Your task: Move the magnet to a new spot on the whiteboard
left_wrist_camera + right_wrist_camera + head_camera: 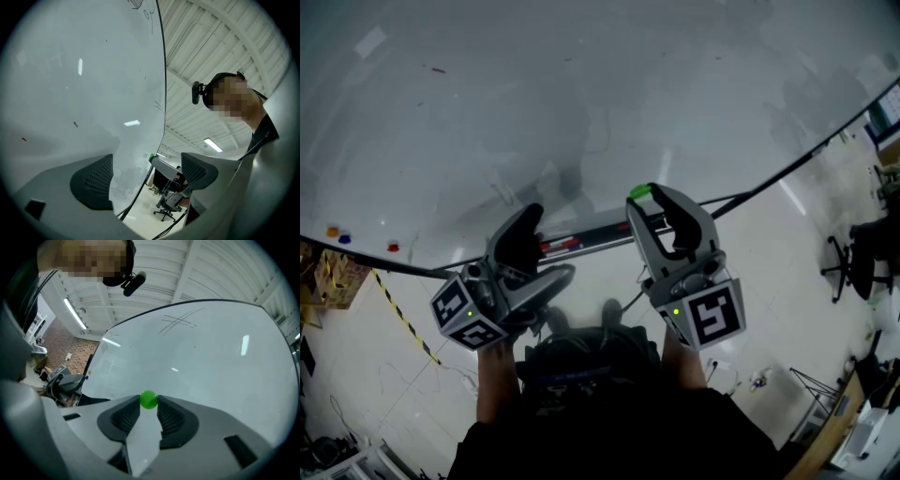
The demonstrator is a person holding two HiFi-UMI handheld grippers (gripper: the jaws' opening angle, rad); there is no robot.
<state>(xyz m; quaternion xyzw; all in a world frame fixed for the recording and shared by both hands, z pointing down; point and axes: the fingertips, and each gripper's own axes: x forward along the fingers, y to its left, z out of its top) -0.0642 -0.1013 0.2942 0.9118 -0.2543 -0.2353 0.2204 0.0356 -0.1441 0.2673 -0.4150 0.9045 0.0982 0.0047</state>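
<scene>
Spares (344, 238), small coloured dots, sit on the whiteboard (487, 112) at the head view's left edge, and right of them the left gripper (539, 258) hangs with its jaws spread and nothing between them. Right of centre, the right gripper (652, 199) pinches the green magnet (640, 192) at its jaw tips, close to the board's lower part. It looks light, hard and smooth, apt to slip or snap onto the board, so a grip across its middle suits.
</scene>
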